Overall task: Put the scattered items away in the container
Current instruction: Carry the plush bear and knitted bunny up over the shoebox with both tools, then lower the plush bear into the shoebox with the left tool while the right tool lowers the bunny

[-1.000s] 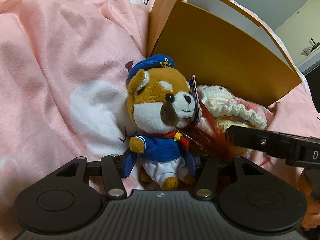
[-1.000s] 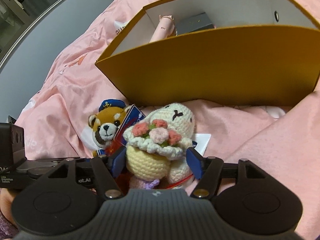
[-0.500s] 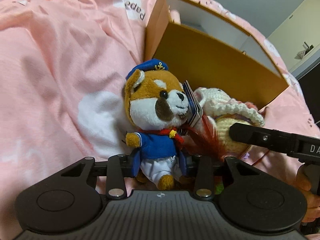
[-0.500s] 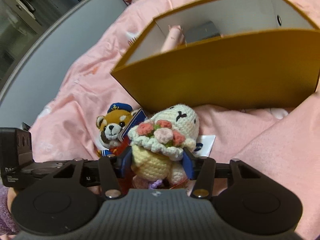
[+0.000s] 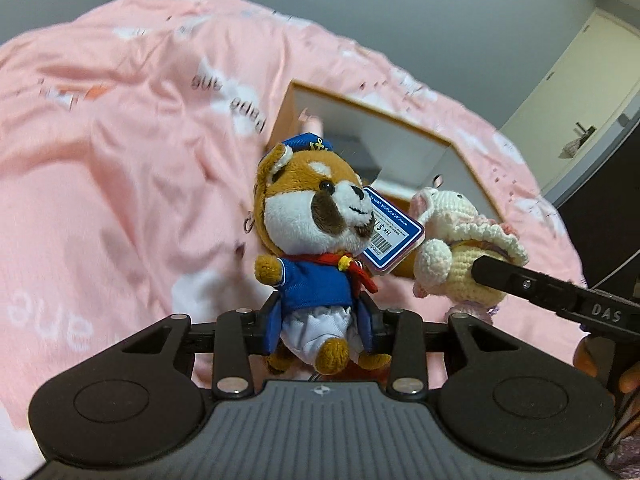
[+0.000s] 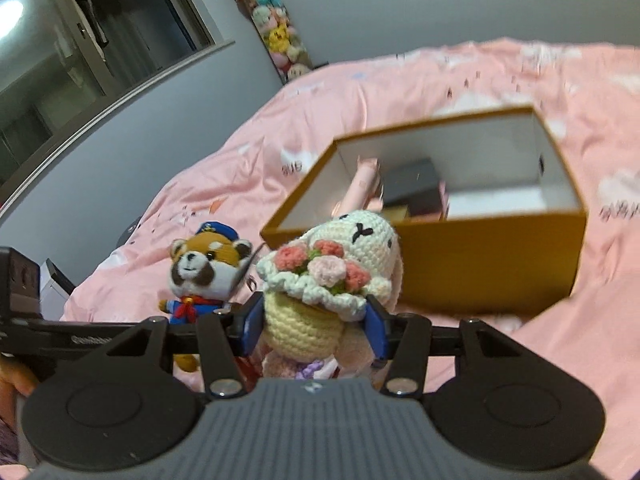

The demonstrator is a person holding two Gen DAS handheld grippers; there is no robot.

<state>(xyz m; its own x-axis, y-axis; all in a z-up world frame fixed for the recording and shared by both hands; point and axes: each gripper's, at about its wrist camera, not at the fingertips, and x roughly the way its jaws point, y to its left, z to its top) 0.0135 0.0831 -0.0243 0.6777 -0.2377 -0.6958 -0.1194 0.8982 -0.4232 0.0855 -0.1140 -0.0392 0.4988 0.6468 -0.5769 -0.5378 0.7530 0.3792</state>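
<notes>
Ahead of both tongs the box (image 6: 492, 268) stands open at the top, nothing over its mouth. Its near wall rises between the tongs and the inside. Within, a pink tube (image 6: 362, 186) and a dark case (image 6: 412, 188) fill the left part; the right part of the floor lies bare. The left tongs (image 5: 319, 322) carry the panda (image 5: 316, 240), the right tongs (image 6: 312, 328) the bunny (image 6: 340, 276), just beside each other, the panda's tag (image 5: 394, 236) almost at the bunny. Around the box the pink quilt (image 5: 120, 160) lies open.
</notes>
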